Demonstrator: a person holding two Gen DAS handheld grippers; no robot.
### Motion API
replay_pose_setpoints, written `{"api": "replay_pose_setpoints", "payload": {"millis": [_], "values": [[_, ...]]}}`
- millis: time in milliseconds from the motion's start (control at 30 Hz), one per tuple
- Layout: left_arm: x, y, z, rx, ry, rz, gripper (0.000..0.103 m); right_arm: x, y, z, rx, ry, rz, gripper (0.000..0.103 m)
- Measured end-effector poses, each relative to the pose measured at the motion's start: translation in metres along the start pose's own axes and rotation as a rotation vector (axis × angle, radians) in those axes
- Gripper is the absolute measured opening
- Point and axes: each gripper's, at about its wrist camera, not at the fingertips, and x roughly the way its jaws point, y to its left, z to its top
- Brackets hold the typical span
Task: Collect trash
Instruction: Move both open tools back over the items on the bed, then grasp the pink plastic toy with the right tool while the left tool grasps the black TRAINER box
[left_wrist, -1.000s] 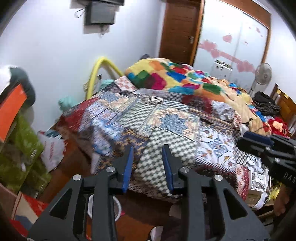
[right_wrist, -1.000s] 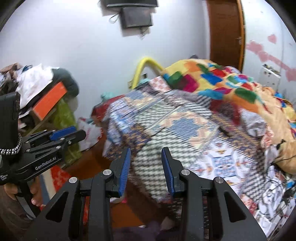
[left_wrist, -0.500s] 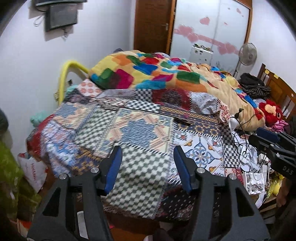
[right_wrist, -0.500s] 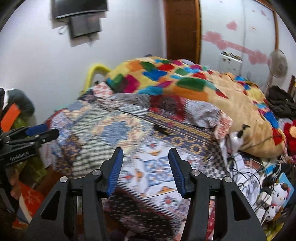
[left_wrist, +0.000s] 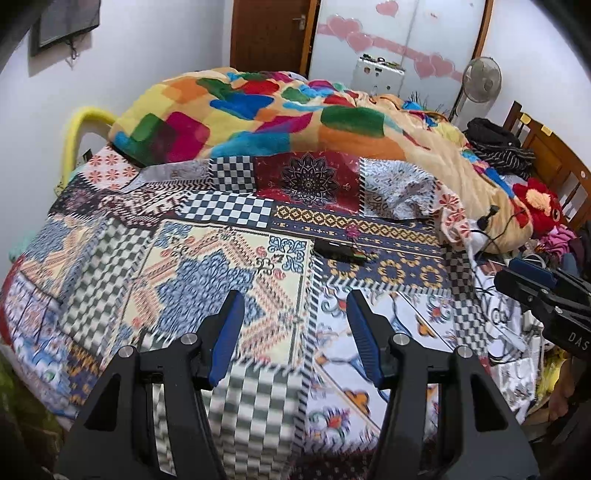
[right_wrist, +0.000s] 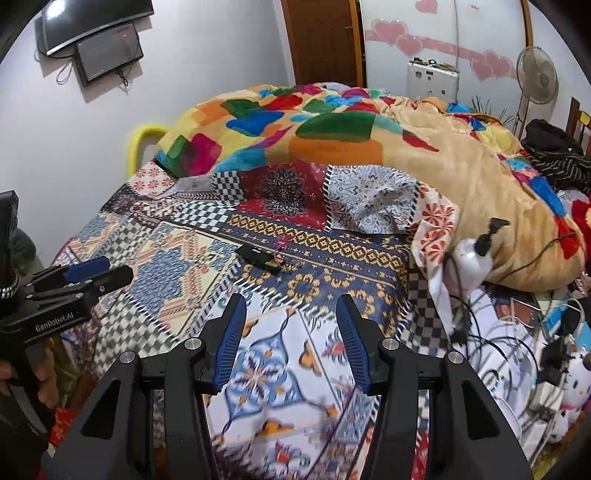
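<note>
A small black wrapper with a red-green end (left_wrist: 340, 251) lies on the patchwork bedspread (left_wrist: 207, 258), with a tiny pink scrap (left_wrist: 352, 232) beside it. The wrapper also shows in the right wrist view (right_wrist: 260, 256), next to the pink scrap (right_wrist: 282, 242). My left gripper (left_wrist: 295, 325) is open and empty, over the near part of the bed, short of the wrapper. My right gripper (right_wrist: 290, 326) is open and empty, also short of it. Each gripper shows in the other's view: the right one (left_wrist: 539, 291) and the left one (right_wrist: 85, 277).
A colourful blanket (left_wrist: 295, 110) is heaped at the back of the bed. A white pump bottle (right_wrist: 474, 254), cables and soft toys (right_wrist: 561, 369) crowd the right side. A yellow chair (left_wrist: 79, 125), a door (left_wrist: 269, 33) and a fan (left_wrist: 480, 79) stand behind.
Both grippers have swung right and forward, from the bed's left edge and floor to over the bed. Both jaws have opened wider. The black wrapper has come into view ahead.
</note>
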Motion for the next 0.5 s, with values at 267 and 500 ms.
{"api": "replay_pose_setpoints", "payload": {"millis": [267,500], "values": [[0.066,0.011,0.006,0.015,0.036,-0.018,0.056,0.082,-0.003,0.022,0.036,0.044,0.013,0.042],[0.101,0.023,0.01,0.036,0.044,-0.015,0.056,0.146,0.009,0.037,0.024,0.094,0.015,0.033]]}}
